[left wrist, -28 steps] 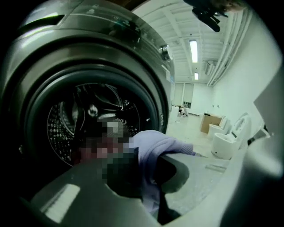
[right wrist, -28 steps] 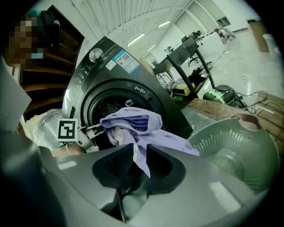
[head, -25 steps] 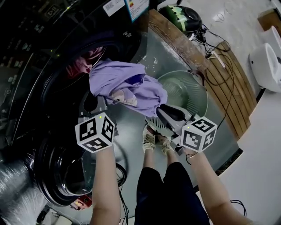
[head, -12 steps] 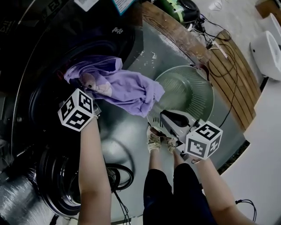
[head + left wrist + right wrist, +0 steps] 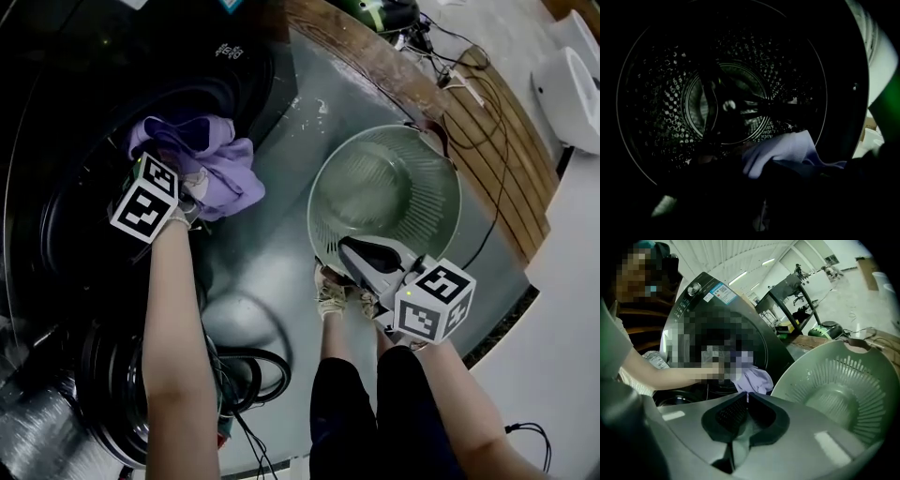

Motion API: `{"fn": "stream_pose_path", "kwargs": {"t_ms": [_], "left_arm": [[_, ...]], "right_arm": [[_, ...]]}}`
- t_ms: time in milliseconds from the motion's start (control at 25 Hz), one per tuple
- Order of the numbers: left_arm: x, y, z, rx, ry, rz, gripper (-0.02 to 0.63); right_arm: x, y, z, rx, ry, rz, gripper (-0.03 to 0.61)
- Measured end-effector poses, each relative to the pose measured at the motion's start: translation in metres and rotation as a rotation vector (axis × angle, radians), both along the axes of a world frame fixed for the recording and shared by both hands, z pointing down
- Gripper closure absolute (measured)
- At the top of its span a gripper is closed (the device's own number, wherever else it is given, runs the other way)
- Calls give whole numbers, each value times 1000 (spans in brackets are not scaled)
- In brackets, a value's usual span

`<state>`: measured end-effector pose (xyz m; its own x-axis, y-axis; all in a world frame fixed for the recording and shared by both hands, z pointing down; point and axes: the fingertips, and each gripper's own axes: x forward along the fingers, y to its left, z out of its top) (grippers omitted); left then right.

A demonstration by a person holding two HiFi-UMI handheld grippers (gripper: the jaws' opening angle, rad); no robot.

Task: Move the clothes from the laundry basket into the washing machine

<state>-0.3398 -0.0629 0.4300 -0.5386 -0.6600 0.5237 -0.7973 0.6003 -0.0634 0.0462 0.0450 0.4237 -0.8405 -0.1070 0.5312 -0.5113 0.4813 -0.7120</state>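
Two grippers: my left gripper [image 5: 183,187] is clamping the purple garment [image 5: 220,159] at the drum mouth of the washing machine [image 5: 253,75]; my right gripper [image 5: 349,249], jaws together and holding nothing, is hovering at the rim of the laundry basket [image 5: 394,178].

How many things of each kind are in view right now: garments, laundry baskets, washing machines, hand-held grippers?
Purple garment: 1
Green laundry basket: 1
Washing machine: 1
Hand-held grippers: 2, the left hand-held gripper and the right hand-held gripper
Total: 5
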Motion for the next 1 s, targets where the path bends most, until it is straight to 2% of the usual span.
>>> {"fn": "stream_pose_path", "kwargs": {"t_ms": [160, 320, 480, 600, 800, 1000], "left_arm": [[1, 7, 9, -37, 53, -12, 463], [9, 23, 0, -6, 106, -22, 384], [30, 46, -17, 40, 120, -8, 359], [61, 65, -20, 42, 136, 16, 359], [113, 91, 22, -6, 256, 12, 345], [134, 99, 78, -81, 366, -33, 316]], "right_arm": [[-2, 9, -1, -5, 5, -18, 538], [-4, 17, -5, 24, 20, -60, 535], [-7, 24, -10, 20, 7, -72, 534], [-2, 22, -10, 9, 5, -53, 535], [4, 15, -10, -33, -29, 12, 535], [7, 14, -7, -36, -35, 21, 534]]}}
